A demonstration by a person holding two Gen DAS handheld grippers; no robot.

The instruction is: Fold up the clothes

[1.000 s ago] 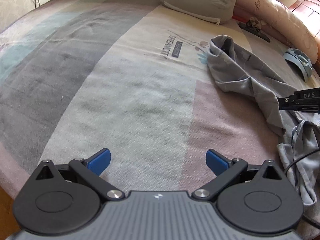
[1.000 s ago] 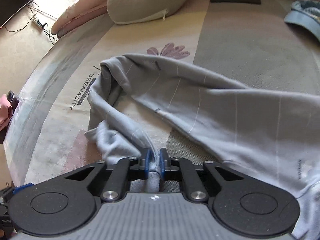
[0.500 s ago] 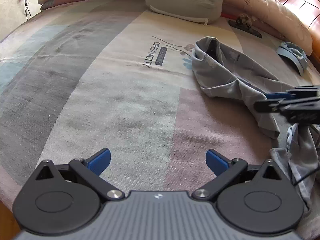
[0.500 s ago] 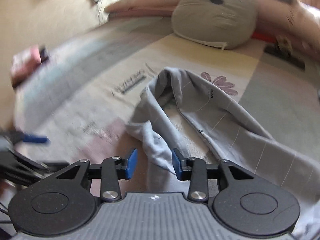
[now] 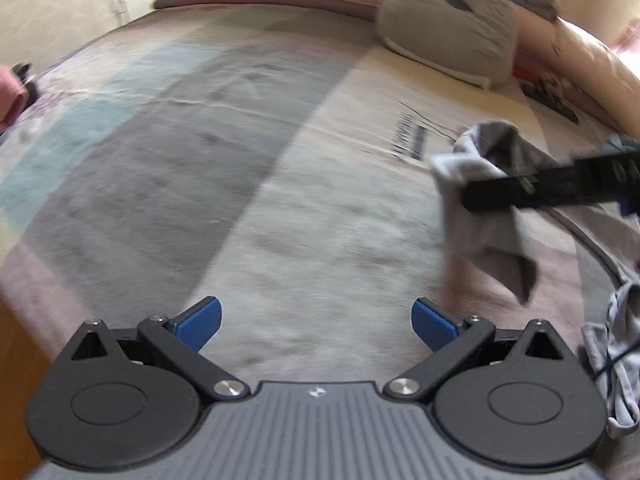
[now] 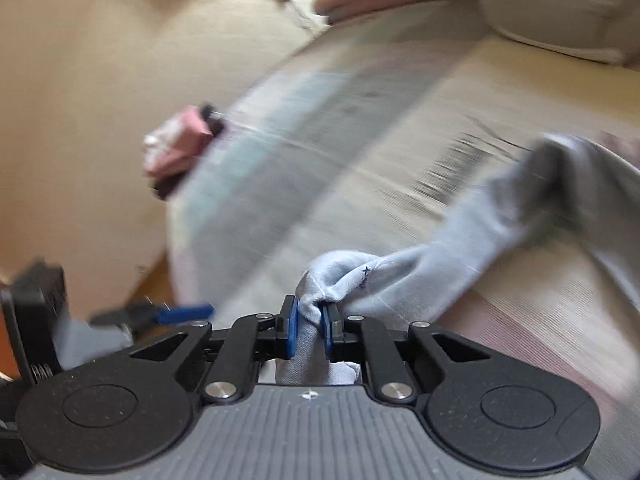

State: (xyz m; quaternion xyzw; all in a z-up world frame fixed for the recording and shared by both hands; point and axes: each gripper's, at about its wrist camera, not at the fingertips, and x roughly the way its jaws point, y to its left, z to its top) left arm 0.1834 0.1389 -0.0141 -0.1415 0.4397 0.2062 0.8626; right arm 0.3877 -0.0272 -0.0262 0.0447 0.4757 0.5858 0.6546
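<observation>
Grey cloth, a bunched bit of the grey garment (image 6: 344, 280), sat pinched between the blue pads of my right gripper (image 6: 309, 330), whose jaws had just closed on it. The rest of it trailed off toward two o'clock over the bed cover (image 6: 360, 128). My left gripper (image 5: 316, 322) was wide open with nothing in it, and the garment hung at two o'clock from it, well apart.

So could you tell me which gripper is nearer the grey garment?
Right. The right gripper is shut on the grey garment; the left gripper is open over the bed cover, apart from it.
</observation>
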